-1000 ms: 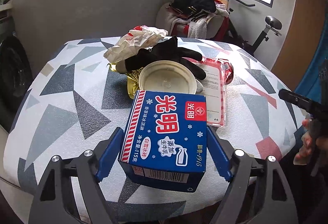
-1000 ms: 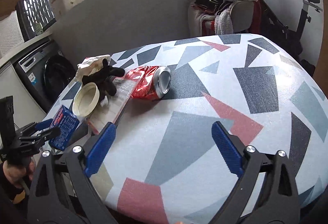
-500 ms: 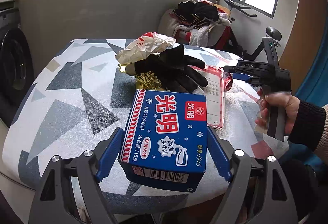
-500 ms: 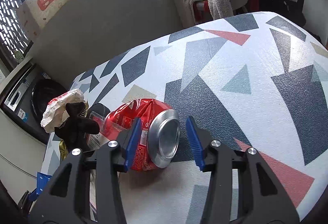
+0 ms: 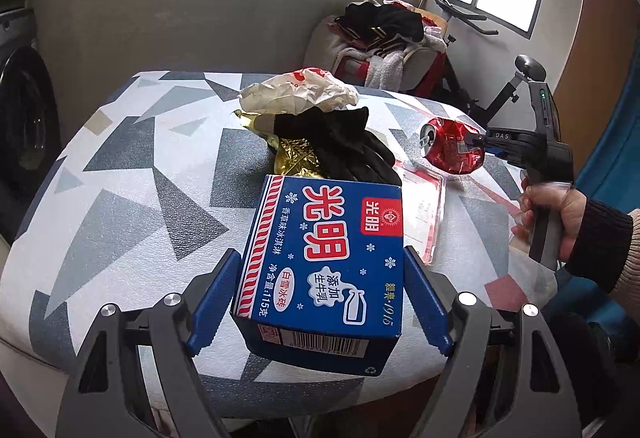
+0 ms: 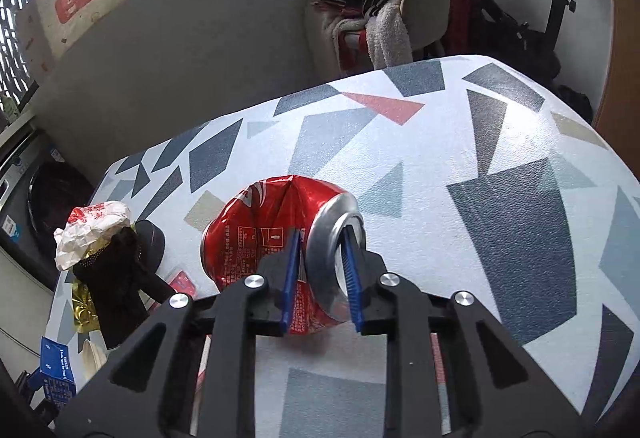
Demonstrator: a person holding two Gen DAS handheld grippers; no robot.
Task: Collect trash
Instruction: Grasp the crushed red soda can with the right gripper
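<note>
1. On the patterned table (image 5: 120, 173), at the near left edge, the left gripper (image 5: 320, 302) holds a blue ice-cream carton (image 5: 320, 262) clamped by its two long sides between the blue pads, jaws spread wide around it. The carton looks like thin empty cardboard: light, with walls that would buckle under a hard squeeze, so the flat side panels are the sensible hold.
2. Behind the carton, at mid-table, lie a crumpled white wrapper (image 5: 296, 93), a piece of gold foil (image 5: 296, 161) and a black glove (image 5: 340, 145) draped over the foil. All three look soft and nearly weightless; a pinch on a raised fold should do.
3. Just right of the carton a flat clear plastic packet (image 5: 424, 209) with a red border lies on the cloth. It probably bends and slides, so an edge is the likeliest place to take it.
4. Farther right, the crushed red soda can (image 6: 288, 238) lies on its side on the table. The right gripper (image 6: 320, 262) is closing on its top end, one pad against the dented red wall and the other set into the silver lid (image 6: 332, 246).
5. The can seems empty and light, its thin metal already crumpled and smooth enough to slip; the stiff rim gives the firmest hold.
6. At the far right a hand (image 5: 556, 213) grips that tool's handle.
</note>
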